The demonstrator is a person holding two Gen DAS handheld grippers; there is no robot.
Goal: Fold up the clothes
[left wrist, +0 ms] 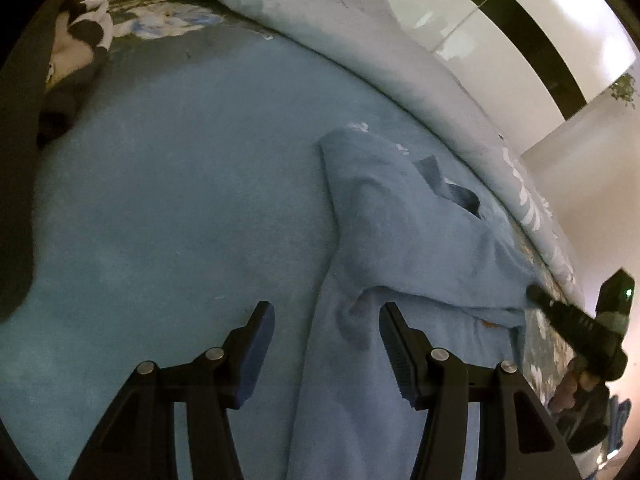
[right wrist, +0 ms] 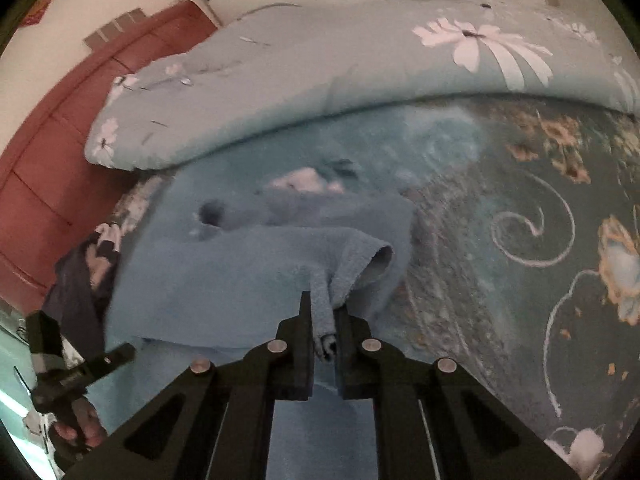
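Note:
A light blue fleece garment [left wrist: 384,216] lies spread on the bed, with one part folded over itself. My left gripper [left wrist: 326,312] is open and empty just above its lower part, the right finger [left wrist: 396,340] over the fabric. My right gripper [right wrist: 324,316] is shut on a bunched edge of the same garment [right wrist: 240,272], near a rolled sleeve end [right wrist: 380,260]. The right gripper also shows in the left wrist view [left wrist: 534,291], pinching the garment's right edge. The left gripper shows at the lower left of the right wrist view [right wrist: 124,352].
A pale blue floral quilt [right wrist: 280,80] is piled along the far side of the bed. The dark teal floral bedsheet [right wrist: 520,220] extends to the right. A black-and-white garment [left wrist: 80,36] lies at the far left. A red-brown headboard [right wrist: 52,152] stands left.

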